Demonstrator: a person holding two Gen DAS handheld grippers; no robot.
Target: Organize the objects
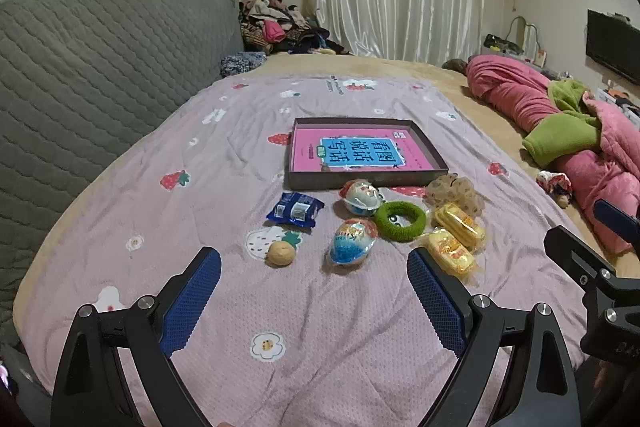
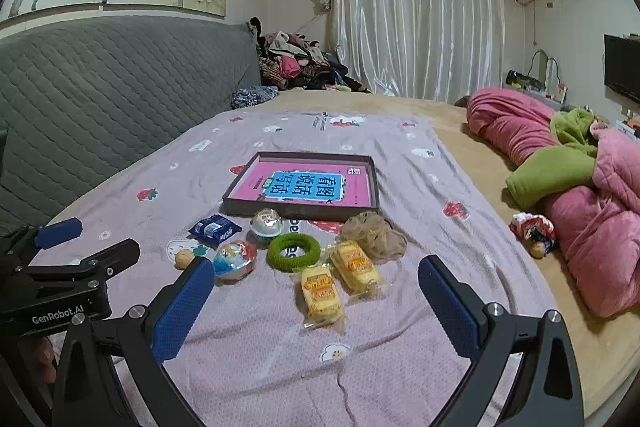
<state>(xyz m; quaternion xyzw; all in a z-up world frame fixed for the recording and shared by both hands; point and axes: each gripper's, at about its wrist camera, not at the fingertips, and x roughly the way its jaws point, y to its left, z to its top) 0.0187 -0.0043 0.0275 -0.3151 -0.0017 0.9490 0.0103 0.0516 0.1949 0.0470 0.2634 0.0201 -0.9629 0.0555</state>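
A dark shallow box (image 1: pixel 304 183) (image 2: pixel 236 205) with a pink book inside lies on the lilac sheet. In front of it are a blue snack packet (image 1: pixel 295 209) (image 2: pixel 215 229), two egg-shaped toys (image 1: pixel 361 197) (image 1: pixel 353 241) (image 2: pixel 266 223) (image 2: pixel 234 259), a green ring (image 1: pixel 400 221) (image 2: pixel 294 251), a beige scrunchie (image 1: pixel 456 191) (image 2: pixel 374 235), two yellow wrapped cakes (image 1: pixel 460 223) (image 1: pixel 450 255) (image 2: pixel 354 265) (image 2: pixel 321 295) and a small tan ball (image 1: pixel 281 254) (image 2: pixel 184 259). My left gripper (image 1: pixel 314 263) and right gripper (image 2: pixel 316 269) hover open near the front, nothing between their fingers.
A grey quilted headboard (image 1: pixel 100 67) runs along the left. A pink and green blanket heap (image 1: pixel 560 131) (image 2: pixel 580 187) lies on the right, a small doll (image 2: pixel 534 231) beside it. Clothes are piled at the far end (image 1: pixel 276 27). The other gripper shows at each view's edge.
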